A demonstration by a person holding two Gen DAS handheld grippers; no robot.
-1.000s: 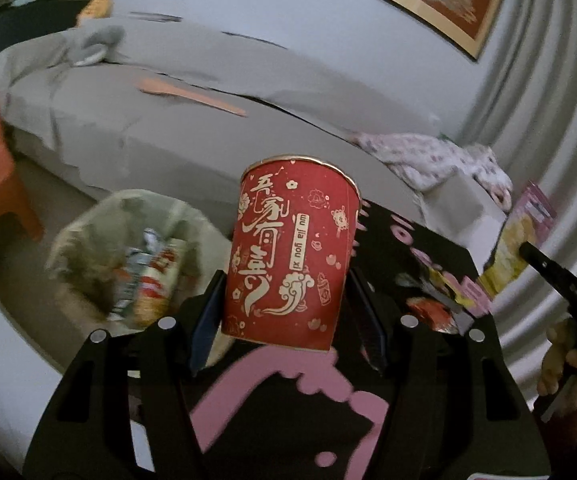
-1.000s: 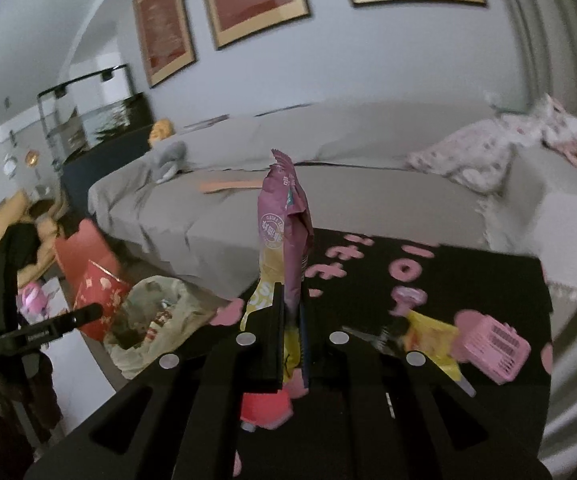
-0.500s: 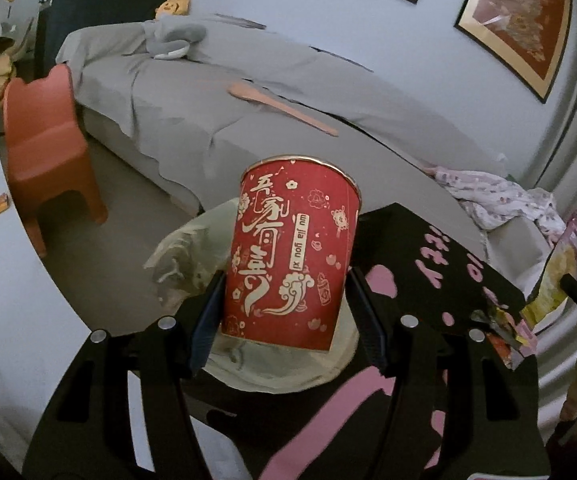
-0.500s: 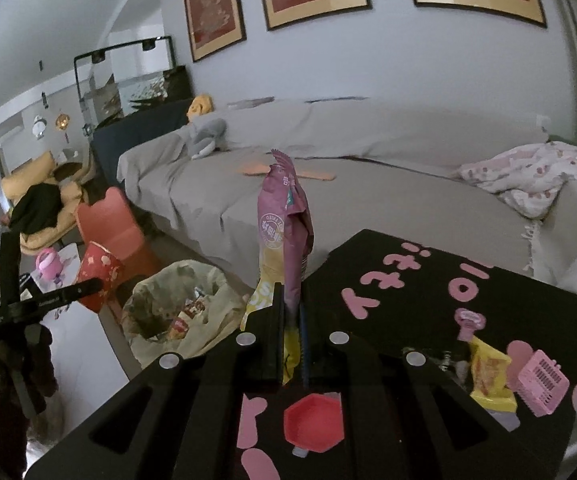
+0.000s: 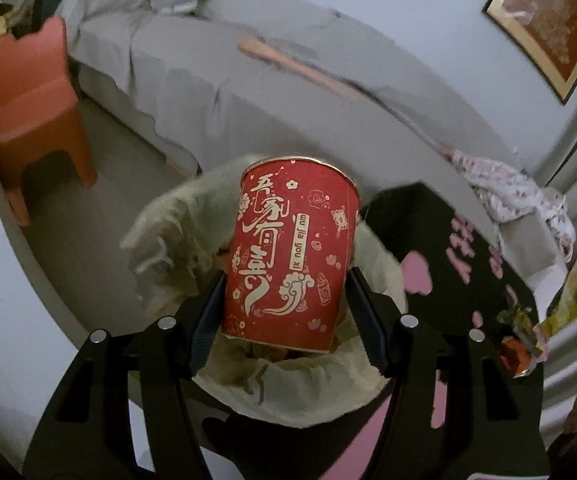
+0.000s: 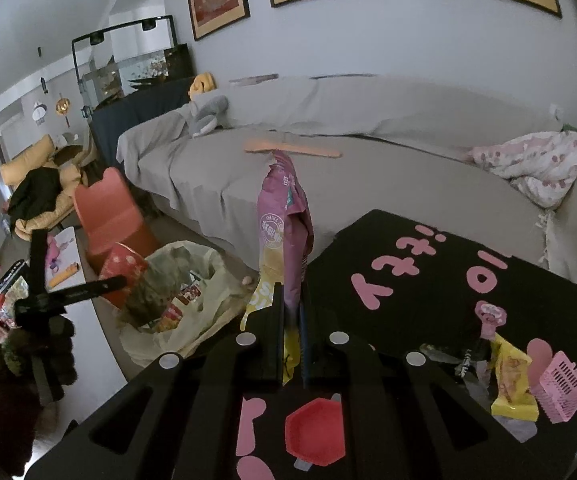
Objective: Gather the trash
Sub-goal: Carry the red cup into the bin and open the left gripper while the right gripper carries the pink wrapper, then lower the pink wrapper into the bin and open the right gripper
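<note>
My left gripper [image 5: 288, 312] is shut on a red paper cup [image 5: 292, 256] with gold lettering and holds it upright right above the open trash bag [image 5: 176, 232] on the floor. The cup [image 6: 122, 268] and the bag [image 6: 208, 280] also show in the right wrist view at the left. My right gripper [image 6: 291, 320] is shut on a pink and yellow snack bag [image 6: 284, 232] and holds it upright over the black table's [image 6: 428, 280] left edge. A yellow wrapper [image 6: 512, 376] lies on the table at the right.
A grey covered sofa [image 6: 328, 176] runs behind the table. An orange child's chair [image 5: 32, 108] stands left of the trash bag. A pink toy basket [image 6: 560, 388] and a red hexagonal dish [image 6: 314, 432] sit on the table.
My left gripper has carried the red cup left from the table to above the trash bag. My right gripper has shifted left toward the table's edge with the snack bag.
</note>
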